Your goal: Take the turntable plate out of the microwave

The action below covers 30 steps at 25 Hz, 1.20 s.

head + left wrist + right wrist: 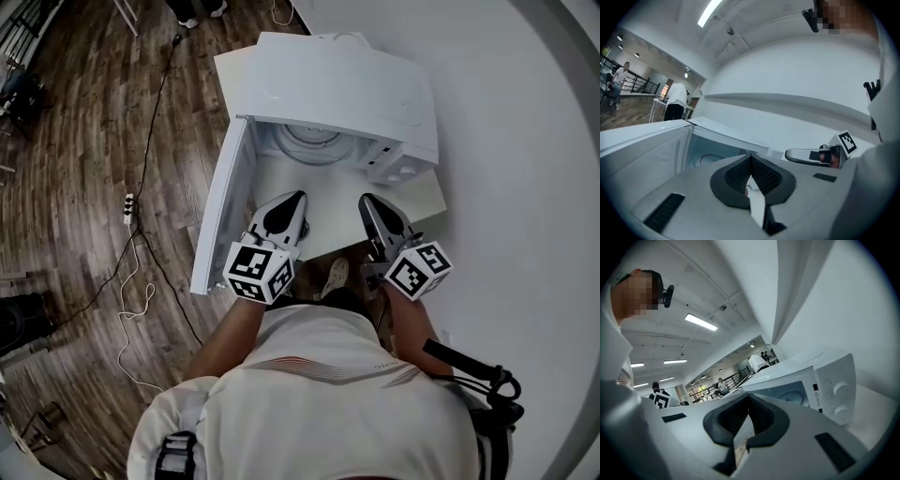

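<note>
A white microwave (328, 94) stands on a white table (422, 192) with its door (220, 211) swung wide open to the left. Inside the cavity lies the round glass turntable plate (307, 139), also visible as the plate (708, 159) in the left gripper view and the plate (792, 396) in the right gripper view. My left gripper (298, 199) and right gripper (366, 201) are held side by side in front of the opening, both shut and empty, a short way back from the cavity. The right gripper (787, 153) shows in the left gripper view.
The microwave's control panel with two knobs (838, 397) sits at the right of the cavity. A white wall (525, 141) runs along the right. Cables and a power strip (128, 208) lie on the wooden floor at the left. People stand far off in the background.
</note>
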Motion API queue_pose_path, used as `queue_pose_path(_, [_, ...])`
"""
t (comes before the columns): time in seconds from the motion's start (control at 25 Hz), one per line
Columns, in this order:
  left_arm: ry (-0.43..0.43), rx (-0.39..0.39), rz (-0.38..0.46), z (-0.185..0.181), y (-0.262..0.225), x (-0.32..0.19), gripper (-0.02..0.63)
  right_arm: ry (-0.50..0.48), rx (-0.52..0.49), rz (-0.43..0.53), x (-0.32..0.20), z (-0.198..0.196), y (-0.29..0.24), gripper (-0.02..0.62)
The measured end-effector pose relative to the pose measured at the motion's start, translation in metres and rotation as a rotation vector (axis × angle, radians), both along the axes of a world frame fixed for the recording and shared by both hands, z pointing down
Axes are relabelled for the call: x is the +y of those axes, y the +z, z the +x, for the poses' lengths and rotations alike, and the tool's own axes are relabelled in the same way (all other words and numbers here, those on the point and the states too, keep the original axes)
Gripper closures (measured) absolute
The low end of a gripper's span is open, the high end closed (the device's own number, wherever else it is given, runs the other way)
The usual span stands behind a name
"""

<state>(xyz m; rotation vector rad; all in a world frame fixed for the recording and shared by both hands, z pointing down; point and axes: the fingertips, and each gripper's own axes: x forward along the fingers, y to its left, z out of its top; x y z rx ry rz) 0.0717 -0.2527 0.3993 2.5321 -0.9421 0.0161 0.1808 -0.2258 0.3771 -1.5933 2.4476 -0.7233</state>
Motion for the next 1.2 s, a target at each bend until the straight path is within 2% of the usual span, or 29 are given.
queue_pose_path(0.24, [-0.052,0.018,-0.067,0.003,0.027,-0.014,0.597,-0.068,-0.079,-0.054,-0.029,-0.007,0.03,0.592])
queue_pose_path(0.44, [-0.106,0.096,-0.179,0.002,0.056,-0.023,0.597,-0.06,-0.265,-0.179,-0.044,-0.014,0.08,0.592])
queue_pose_path(0.6, [-0.178,0.222,-0.33,-0.003,0.126,-0.043,0.597,-0.059,-0.462,-0.274,-0.061,-0.023,0.155,0.592])
queue_pose_path(0.68, [-0.222,0.28,-0.397,-0.008,0.149,-0.049,0.597,-0.061,-0.538,-0.283,-0.069,-0.029,0.17,0.592])
queue_pose_path(0.96, [-0.284,0.476,-0.581,-0.006,0.185,-0.061,0.596,0.083,-0.701,-0.408,-0.082,-0.016,0.214,0.589])
queue_pose_path(1.08, [-0.274,0.621,-0.647,-0.002,0.192,-0.07,0.558,0.108,-0.773,-0.462,-0.085,-0.016,0.23,0.555])
queue_pose_path(1.2, [-0.27,0.694,-0.705,0.001,0.208,-0.081,0.509,0.138,-0.846,-0.501,-0.09,-0.015,0.245,0.529])
